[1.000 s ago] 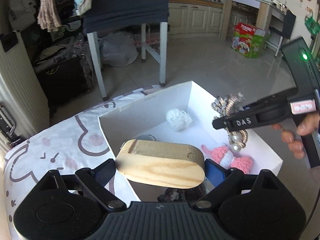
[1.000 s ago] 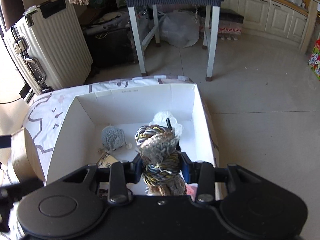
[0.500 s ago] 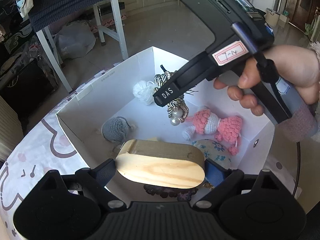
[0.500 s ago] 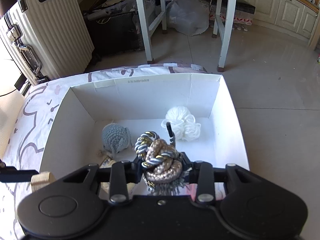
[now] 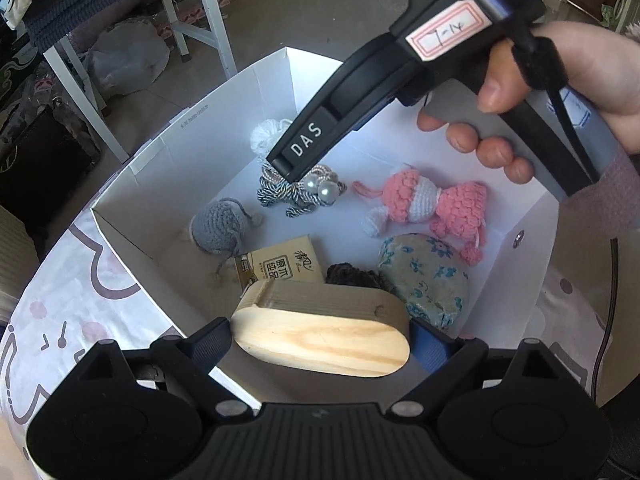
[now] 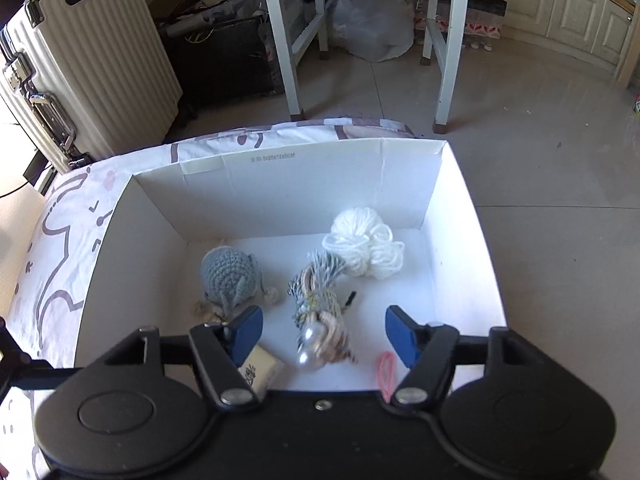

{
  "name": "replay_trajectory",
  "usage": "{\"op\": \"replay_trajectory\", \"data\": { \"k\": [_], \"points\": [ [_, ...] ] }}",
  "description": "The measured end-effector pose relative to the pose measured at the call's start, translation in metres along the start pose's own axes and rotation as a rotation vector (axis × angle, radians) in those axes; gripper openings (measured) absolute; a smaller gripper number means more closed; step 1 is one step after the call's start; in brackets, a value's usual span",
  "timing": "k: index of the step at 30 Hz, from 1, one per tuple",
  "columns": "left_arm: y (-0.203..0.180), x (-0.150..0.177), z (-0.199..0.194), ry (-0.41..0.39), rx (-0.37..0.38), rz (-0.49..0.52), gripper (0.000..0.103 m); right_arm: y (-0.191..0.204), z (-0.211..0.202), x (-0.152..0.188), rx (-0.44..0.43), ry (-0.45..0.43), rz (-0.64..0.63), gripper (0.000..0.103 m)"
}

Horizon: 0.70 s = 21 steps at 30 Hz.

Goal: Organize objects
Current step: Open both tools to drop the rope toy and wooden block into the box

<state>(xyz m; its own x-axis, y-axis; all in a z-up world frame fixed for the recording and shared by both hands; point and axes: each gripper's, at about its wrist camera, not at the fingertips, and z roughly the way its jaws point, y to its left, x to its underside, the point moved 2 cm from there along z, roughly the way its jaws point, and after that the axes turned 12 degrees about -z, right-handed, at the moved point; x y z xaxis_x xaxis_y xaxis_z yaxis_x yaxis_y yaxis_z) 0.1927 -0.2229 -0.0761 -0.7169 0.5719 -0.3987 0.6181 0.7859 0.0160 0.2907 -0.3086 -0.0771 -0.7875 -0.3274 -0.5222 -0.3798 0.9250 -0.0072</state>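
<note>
Braided grey-and-beige cord with two pearl beads [image 6: 320, 312], which your right gripper [image 6: 324, 334] was clamping a second ago, now lies loose on the floor of the white cardboard box [image 6: 280, 184], centre of the right wrist frame. The blue-padded fingers [image 6: 248, 330] are opening and stand clear on either side of it, touching nothing. That drop looks done; this piece is sorted.

In the left wrist frame the same cord knot [image 5: 300, 192] sits mid-box under the tip of your right gripper [image 5: 292, 164], held by your right hand [image 5: 560, 80] at upper right. Your left gripper [image 5: 320, 338], at lower centre, is clamped wide on a pale oval wooden block [image 5: 320, 332], as it was a second ago, and has sunk nearer the box. The block hangs over the near edge of the box, so it is likely next to go in.

Already in the box: a grey crocheted mouse [image 5: 220, 228], a white yarn ball [image 6: 364, 244], a pink-and-white crocheted doll [image 5: 424, 208], a blue floral fabric pouch [image 5: 424, 280], a small beige printed packet [image 5: 284, 266] and a dark knitted lump [image 5: 352, 278].

The box rests on a white cloth with grey cartoon outlines [image 6: 60, 240]; whether a bench or a bed lies beneath is unclear. Beyond, upper frame: a tiled floor [image 6: 520, 120], white table legs [image 6: 288, 60], a ribbed cream suitcase [image 6: 88, 72] at upper left, cream cabinets [image 6: 572, 8] at upper right.
</note>
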Motion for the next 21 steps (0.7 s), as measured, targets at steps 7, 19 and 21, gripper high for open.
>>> {"op": "replay_trajectory", "data": {
  "k": [7, 19, 21],
  "points": [
    [-0.011, 0.008, 0.002, 0.083, 0.010, 0.144, 0.094, 0.003, -0.015, 0.003, -0.035, -0.013, -0.016, 0.069],
    [-0.012, 0.010, -0.007, 0.075, -0.015, 0.109, 0.101, 0.002, -0.025, 0.015, -0.039, 0.010, -0.024, 0.071],
    [-0.011, 0.011, -0.011, 0.071, -0.017, 0.104, 0.101, 0.003, -0.028, 0.017, -0.034, 0.011, -0.030, 0.071]
  ]
}}
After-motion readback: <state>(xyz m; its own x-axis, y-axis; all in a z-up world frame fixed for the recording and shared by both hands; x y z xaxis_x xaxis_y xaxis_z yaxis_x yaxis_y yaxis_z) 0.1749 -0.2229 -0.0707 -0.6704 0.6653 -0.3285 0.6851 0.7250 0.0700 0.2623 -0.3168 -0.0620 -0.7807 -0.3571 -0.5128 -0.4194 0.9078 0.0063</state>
